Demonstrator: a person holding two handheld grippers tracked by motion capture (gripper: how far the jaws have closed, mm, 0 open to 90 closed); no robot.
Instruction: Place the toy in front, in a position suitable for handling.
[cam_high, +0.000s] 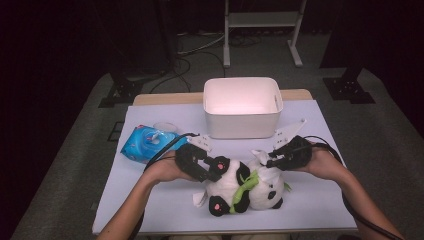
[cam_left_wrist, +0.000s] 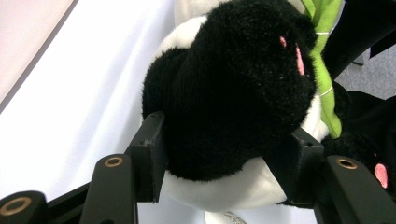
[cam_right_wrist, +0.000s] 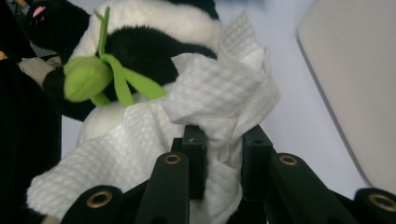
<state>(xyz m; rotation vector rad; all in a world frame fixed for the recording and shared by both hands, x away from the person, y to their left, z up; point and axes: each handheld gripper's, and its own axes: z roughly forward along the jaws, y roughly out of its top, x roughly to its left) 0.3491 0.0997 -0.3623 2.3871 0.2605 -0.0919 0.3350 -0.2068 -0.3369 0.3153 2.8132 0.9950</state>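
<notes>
A black and white plush panda (cam_high: 240, 187) with a green bamboo sprig lies on the white table (cam_high: 320, 200) near its front edge. My left gripper (cam_high: 210, 167) is shut on one of its black limbs (cam_left_wrist: 233, 88); both pads press into the fur. My right gripper (cam_high: 270, 161) is shut on a white textured wipe (cam_right_wrist: 219, 102), which lies against the panda's white body (cam_right_wrist: 140, 18). The green bamboo (cam_right_wrist: 88, 77) shows to the left of the wipe. In the left gripper view the green sprig (cam_left_wrist: 327, 93) runs down the panda's right side.
A white plastic bin (cam_high: 243, 106) stands open at the back middle of the table. A blue pack of wet wipes (cam_high: 147, 142) lies at the left, beside the left hand. Beyond the table are grey floor, cables and a stand's legs.
</notes>
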